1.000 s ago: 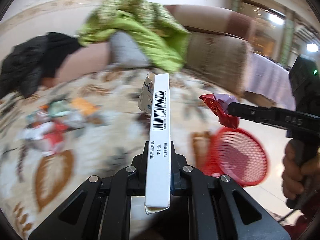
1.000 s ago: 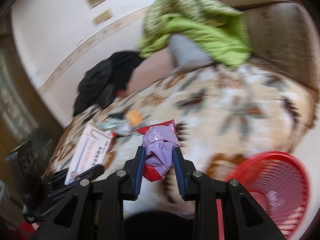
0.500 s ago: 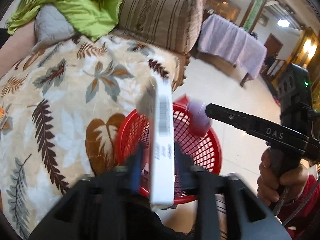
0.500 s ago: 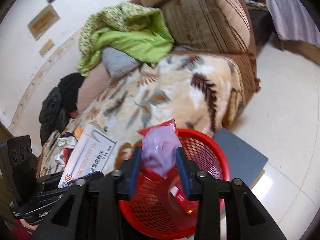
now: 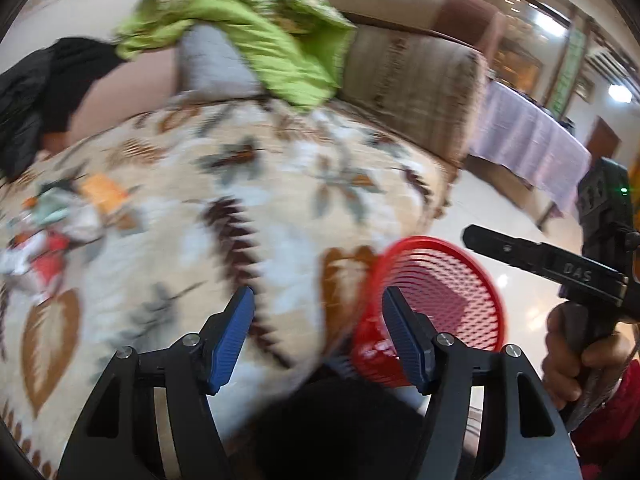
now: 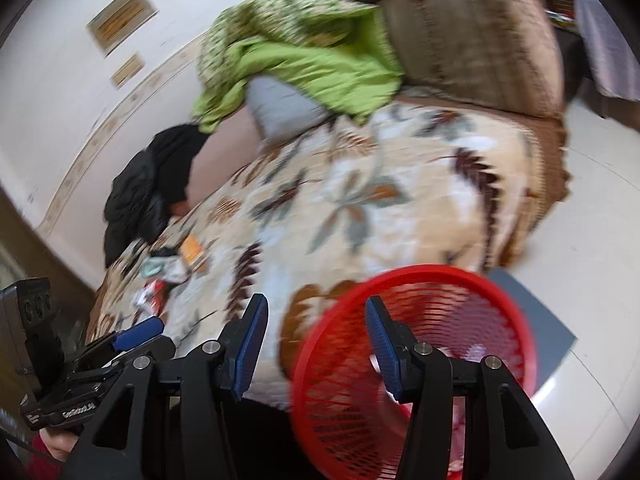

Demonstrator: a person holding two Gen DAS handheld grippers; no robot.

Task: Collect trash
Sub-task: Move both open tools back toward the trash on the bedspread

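Note:
A red mesh basket (image 5: 444, 296) (image 6: 416, 364) stands on the floor against the sofa's front edge. My left gripper (image 5: 318, 330) hangs over the leaf-patterned blanket (image 5: 248, 216), its jaws opening with nothing between them. My right gripper (image 6: 316, 340) hovers at the basket's rim, jaws also opening and empty. Pale scraps show through the mesh inside the basket. A pile of wrappers and paper trash (image 5: 52, 224) (image 6: 168, 276) lies on the blanket at the left. The right gripper's black arm (image 5: 544, 264) shows at the right in the left wrist view.
A green quilt (image 5: 248, 28) and grey pillow (image 5: 216, 64) lie at the sofa's back, a black jacket (image 5: 36, 92) at the far left. The brown armrest (image 5: 412, 88) stands beyond. White tile floor (image 6: 592, 240) and a grey mat (image 6: 536, 312) lie right of the basket. A cloth-covered table (image 5: 532, 140) stands behind.
Both grippers swung over the basket and back toward the sofa. The white box left my left gripper and the purple-red wrapper left my right gripper; both now stand open and empty.

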